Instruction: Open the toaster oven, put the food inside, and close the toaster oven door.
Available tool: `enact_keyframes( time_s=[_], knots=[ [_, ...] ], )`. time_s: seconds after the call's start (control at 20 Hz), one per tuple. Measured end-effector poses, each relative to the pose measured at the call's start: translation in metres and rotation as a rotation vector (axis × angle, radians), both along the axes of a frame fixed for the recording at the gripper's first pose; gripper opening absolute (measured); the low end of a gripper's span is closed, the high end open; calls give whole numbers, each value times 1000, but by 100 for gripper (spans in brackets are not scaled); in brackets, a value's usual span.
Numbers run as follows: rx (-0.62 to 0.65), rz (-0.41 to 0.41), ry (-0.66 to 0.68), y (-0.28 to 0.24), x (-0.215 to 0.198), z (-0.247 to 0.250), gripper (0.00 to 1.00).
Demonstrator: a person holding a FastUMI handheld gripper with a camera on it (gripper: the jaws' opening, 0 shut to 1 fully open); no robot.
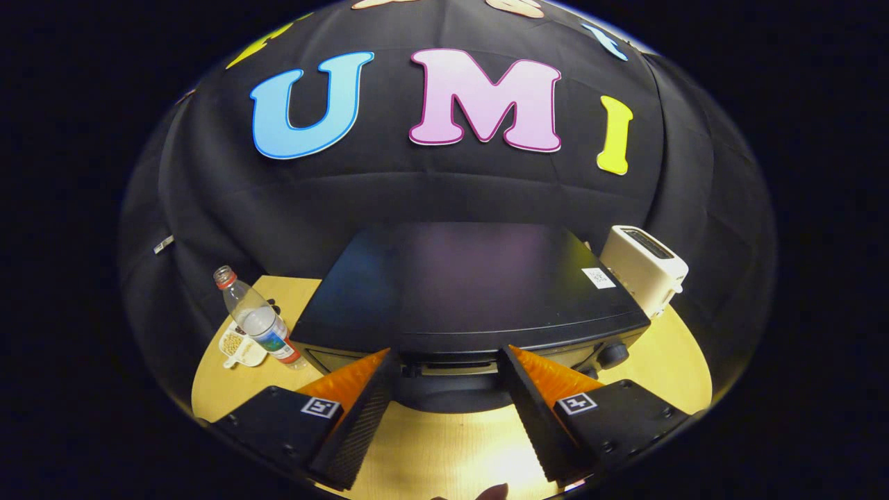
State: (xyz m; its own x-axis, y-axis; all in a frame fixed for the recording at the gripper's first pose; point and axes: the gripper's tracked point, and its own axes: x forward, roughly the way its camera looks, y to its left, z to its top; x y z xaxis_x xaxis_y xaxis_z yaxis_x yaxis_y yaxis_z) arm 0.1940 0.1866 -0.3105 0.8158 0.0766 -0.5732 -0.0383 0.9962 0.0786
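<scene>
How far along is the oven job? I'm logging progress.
Early, by the look of it. Nothing looks done: no food sits by the toaster oven. In hand: the open gripper reaches its front edge, fingers gripping nothing. Left: opening the door, loading food, closing it.

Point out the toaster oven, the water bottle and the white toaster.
toaster oven [472,278], gripper view, flat black top.
water bottle [260,323], gripper view, clear body.
white toaster [642,267], gripper view, side wall.
</scene>
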Motion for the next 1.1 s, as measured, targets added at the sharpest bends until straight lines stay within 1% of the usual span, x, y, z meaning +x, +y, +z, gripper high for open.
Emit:
enact_keyframes(
  time_s=[0.15,0.25,0.3,0.4,0.6,0.8,0.9,1.1],
  knots=[
    [-6,-3,-14,-1,-9,-3,96],
    [1,-12,-1,1,-33,-10,96],
    [0,-16,-24,0,-39,-10,96],
    [2,-15,-25,-2,-59,-17,96],
    [-4,-7,39,-8,-99,-43,96],
    [-9,3,167,-15,-139,-86,98],
    [-11,23,231,-17,-159,-102,98],
    [26,46,281,-23,-182,-113,98]
  ],
)
